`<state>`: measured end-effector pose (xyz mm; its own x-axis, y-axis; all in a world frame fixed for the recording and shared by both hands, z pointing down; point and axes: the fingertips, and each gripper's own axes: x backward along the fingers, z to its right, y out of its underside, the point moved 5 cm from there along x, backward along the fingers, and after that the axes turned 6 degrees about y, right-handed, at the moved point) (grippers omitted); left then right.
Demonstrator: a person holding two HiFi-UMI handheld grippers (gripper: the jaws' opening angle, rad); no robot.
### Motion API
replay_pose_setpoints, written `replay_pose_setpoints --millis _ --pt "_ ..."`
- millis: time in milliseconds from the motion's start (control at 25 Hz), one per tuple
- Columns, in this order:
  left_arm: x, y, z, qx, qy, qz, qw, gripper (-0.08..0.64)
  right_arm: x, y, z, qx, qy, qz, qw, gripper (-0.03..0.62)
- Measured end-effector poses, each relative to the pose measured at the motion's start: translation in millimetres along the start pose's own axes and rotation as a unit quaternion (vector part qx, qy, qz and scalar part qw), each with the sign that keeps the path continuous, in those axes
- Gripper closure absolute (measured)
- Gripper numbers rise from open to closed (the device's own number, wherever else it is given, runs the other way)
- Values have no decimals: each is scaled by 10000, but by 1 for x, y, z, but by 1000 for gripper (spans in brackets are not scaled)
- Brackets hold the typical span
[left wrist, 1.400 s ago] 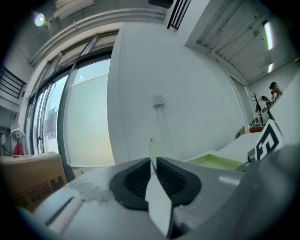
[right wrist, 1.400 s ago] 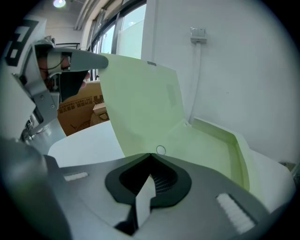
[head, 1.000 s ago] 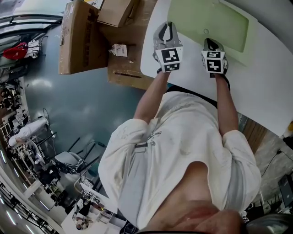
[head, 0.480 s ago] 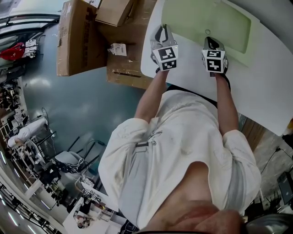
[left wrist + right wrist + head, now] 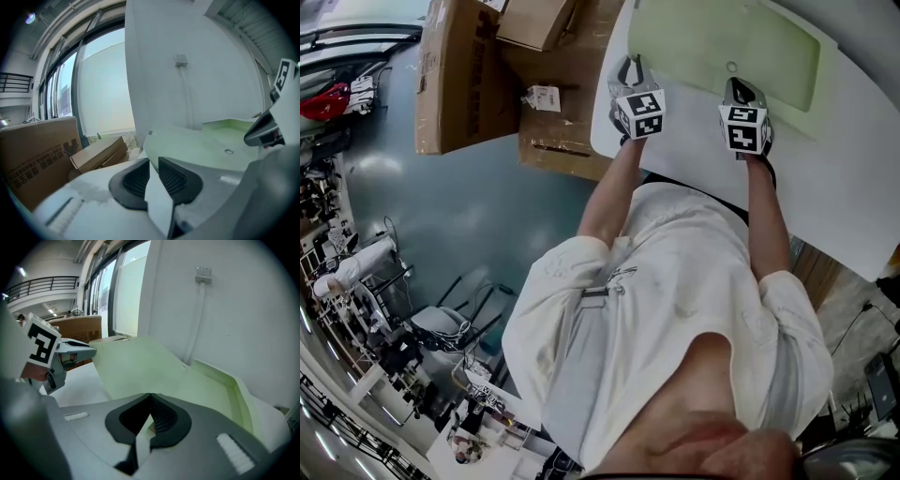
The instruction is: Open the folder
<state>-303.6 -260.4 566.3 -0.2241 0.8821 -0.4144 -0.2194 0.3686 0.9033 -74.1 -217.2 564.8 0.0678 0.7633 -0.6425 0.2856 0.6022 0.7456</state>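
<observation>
Big white table, and the pale green plastic folder lies flat on its left end. Its long axis runs side to side in front of the person, with the snap-button edge facing them. Left gripper sits at the near-left corner, jaws just eased open to a narrow gap, nothing pinched. Right gripper is at the near edge, tips pressed together.

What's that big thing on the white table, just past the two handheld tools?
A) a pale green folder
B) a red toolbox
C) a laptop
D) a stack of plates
A: the head view shows a pale green folder on the white table, and both gripper views show the same green sheet just ahead.
</observation>
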Motion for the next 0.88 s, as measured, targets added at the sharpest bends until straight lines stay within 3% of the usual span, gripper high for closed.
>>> replay_pose_setpoints --millis 240,440,720,880 --pt "-14 13 -6 203 6 -254 9995 482 0 0 -1 29 -35 -15 10000 591" --pt "-23 15 -7 119 51 -336 9994 476 1 2 -1 3 -45 -23 10000 591" --pt "-32 24 -12 121 -235 -630 9977 422 4 0 -1 11 -48 -80 10000 591" --pt "-42 30 -10 -441 -291 -896 9946 396 2 3 -1 24 -38 -100 9999 591"
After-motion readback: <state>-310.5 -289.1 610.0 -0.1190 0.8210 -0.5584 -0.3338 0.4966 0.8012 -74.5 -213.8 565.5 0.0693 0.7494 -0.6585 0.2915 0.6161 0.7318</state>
